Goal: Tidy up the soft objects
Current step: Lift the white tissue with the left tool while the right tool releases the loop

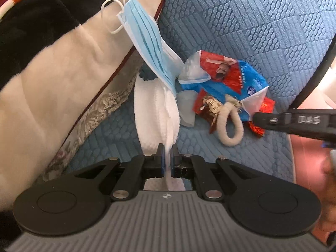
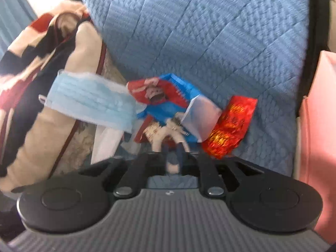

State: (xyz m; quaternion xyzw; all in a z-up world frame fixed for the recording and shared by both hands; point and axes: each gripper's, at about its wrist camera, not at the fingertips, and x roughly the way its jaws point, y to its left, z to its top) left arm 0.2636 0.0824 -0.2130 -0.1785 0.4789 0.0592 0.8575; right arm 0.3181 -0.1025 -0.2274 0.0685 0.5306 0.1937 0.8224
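Observation:
My left gripper (image 1: 168,160) is shut on the lower end of a white towel-like cloth (image 1: 155,113), which rises from its pads. A blue face mask (image 1: 147,42) lies across the cloth's upper end and leans on the cream blanket. Beside it lie a blue-and-red wrapper (image 1: 226,77), a cream hair tie (image 1: 231,126) and a red foil packet (image 1: 257,129). My right gripper (image 1: 255,120) reaches in from the right, its tip by the wrapper. In the blurred right wrist view, my right gripper (image 2: 172,150) shows a gap between its fingers, right below the hair tie (image 2: 168,134).
Everything rests on a blue quilted sofa cushion (image 1: 252,21). A cream, black and red blanket (image 1: 52,84) is bunched at the left over a patterned pillow. A pink surface (image 2: 319,126) borders the cushion on the right.

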